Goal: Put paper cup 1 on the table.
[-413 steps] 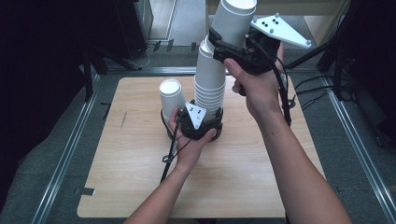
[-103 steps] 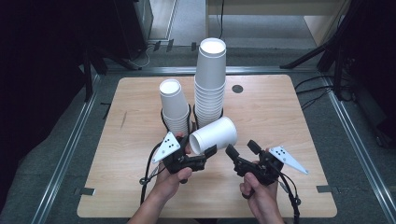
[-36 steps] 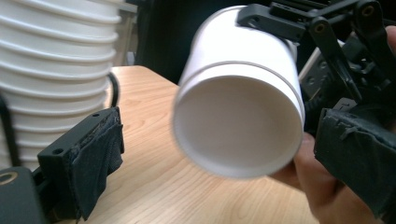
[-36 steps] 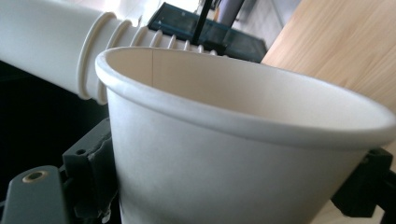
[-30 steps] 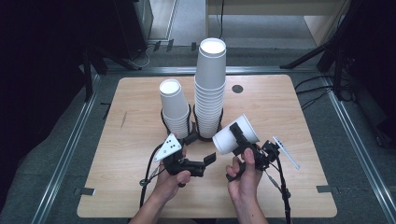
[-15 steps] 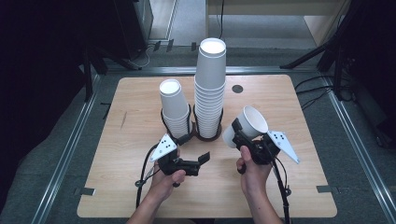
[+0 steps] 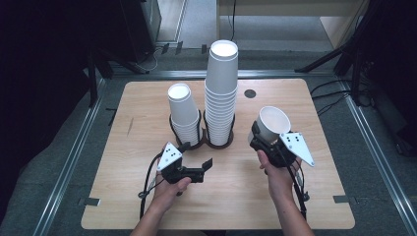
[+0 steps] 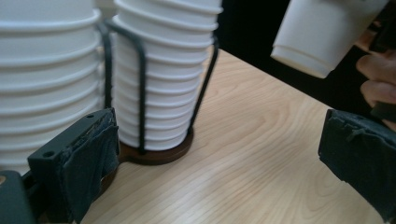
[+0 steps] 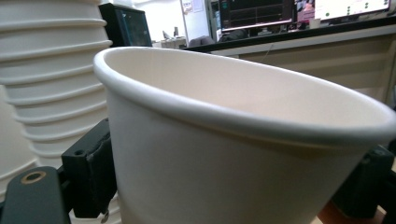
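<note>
A wooden table point(image 7: 147, 123) fills the middle of the high view, and at its upper centre a tall stack of cups point(image 7: 221, 88) stands just beside a shorter stack point(image 7: 183, 115), each in a dark wire holder point(image 7: 216, 142). Right of centre the right gripper point(image 7: 260, 137) is clamped on a single paper cup point(image 7: 273, 123), mouth up and off the table, its jaws having just eased slightly wider. Lower, left of centre, the left gripper point(image 7: 204, 164) has its jaws apart with nothing between them, near the holder.
</note>
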A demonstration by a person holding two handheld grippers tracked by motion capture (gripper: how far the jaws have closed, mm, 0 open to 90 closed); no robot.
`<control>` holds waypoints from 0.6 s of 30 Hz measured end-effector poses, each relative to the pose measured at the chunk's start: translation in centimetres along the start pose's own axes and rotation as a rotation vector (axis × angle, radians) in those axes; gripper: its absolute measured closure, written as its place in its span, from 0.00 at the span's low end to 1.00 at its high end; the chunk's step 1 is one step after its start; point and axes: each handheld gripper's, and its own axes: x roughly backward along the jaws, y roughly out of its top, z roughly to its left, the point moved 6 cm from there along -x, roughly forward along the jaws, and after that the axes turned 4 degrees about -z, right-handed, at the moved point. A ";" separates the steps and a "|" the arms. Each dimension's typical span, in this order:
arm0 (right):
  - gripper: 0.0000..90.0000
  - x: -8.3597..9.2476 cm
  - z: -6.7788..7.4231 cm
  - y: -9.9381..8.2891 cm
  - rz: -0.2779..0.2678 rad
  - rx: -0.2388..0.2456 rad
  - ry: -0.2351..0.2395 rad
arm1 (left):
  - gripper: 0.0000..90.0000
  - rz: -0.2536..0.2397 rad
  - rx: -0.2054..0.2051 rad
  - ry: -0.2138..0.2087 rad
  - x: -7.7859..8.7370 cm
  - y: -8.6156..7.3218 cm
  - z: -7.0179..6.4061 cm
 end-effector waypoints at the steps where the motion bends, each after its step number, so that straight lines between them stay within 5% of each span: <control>1: 0.14 -0.1 -0.3 0.0 -0.001 0.006 -0.007 | 0.00 0.001 -0.002 0.011 0.1 -0.1 0.3; 9: 0.14 -1.2 -1.9 -0.6 0.021 0.067 -0.034 | 0.00 0.019 0.005 0.087 1.7 -1.5 2.5; 18: 0.14 -2.6 -3.0 -1.3 0.008 0.085 -0.018 | 0.00 0.041 0.022 0.142 3.6 -3.0 4.2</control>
